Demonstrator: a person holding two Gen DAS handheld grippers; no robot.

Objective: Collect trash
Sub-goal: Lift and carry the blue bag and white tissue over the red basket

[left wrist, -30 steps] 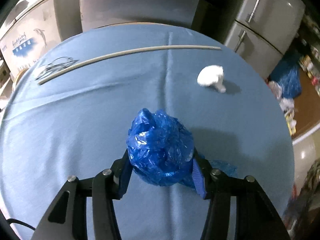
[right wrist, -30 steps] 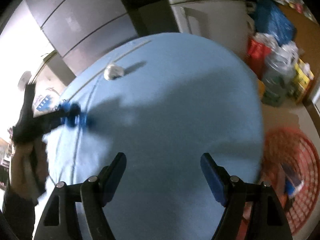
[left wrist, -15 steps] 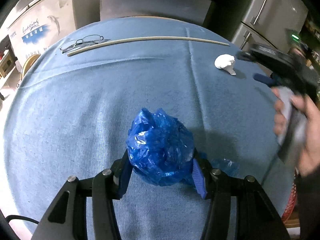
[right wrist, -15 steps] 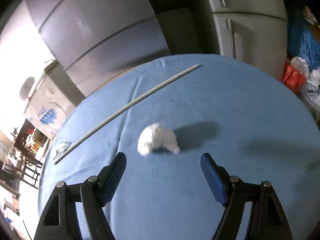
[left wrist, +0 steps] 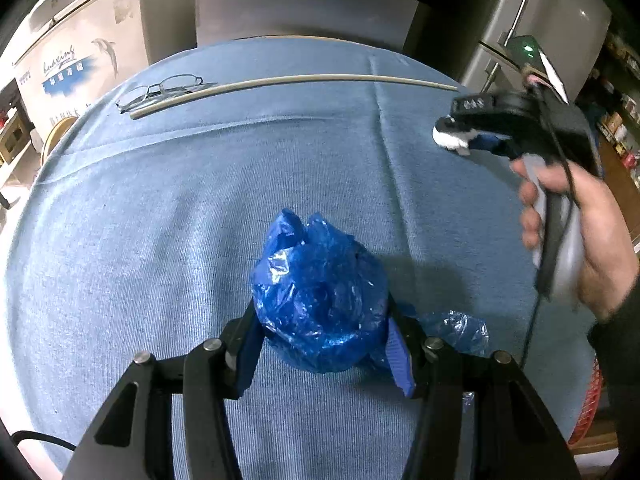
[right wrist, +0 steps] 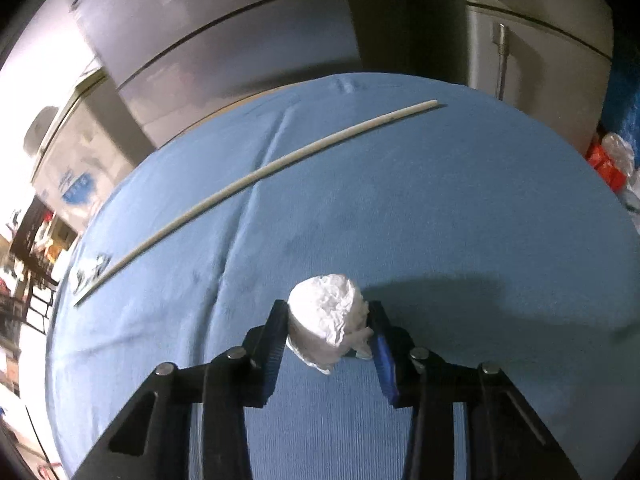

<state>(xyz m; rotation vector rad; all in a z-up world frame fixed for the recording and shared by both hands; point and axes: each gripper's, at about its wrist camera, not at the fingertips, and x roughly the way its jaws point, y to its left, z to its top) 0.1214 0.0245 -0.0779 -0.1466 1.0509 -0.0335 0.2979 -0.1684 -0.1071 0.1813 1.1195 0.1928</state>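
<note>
Since the earlier frames the right gripper (right wrist: 329, 330) has swept across the blue-clothed table (left wrist: 160, 220) from its near right edge toward the far right edge, and the white paper wad (right wrist: 328, 316), loose ahead of wide jaws half a second ago, now sits between them; the left gripper (left wrist: 322, 344) has barely shifted and keeps its clench on the crumpled blue plastic bag (left wrist: 320, 292) near the table's near edge. The right jaws are closing, both pads already against the wad's sides, which appear slightly pinched. To do this step well, I judge the squeeze should finish before any lift: crumpled paper gives, so a half-made grip could let it slip out, and the hand should rise straight off the cloth without dragging the fabric. The red mesh basket (left wrist: 588, 412) showing past the table's right edge looks like the likely drop point. The long pale rod (left wrist: 292, 82) and the eyeglasses (left wrist: 160, 90) at the far edge are well apart from both grippers and probably not trash. The only writing is on the white appliance (left wrist: 84, 60) beyond the far left edge: a cursive word above a blue band with pale characters, too small to read, beside a dolphin drawing.
</note>
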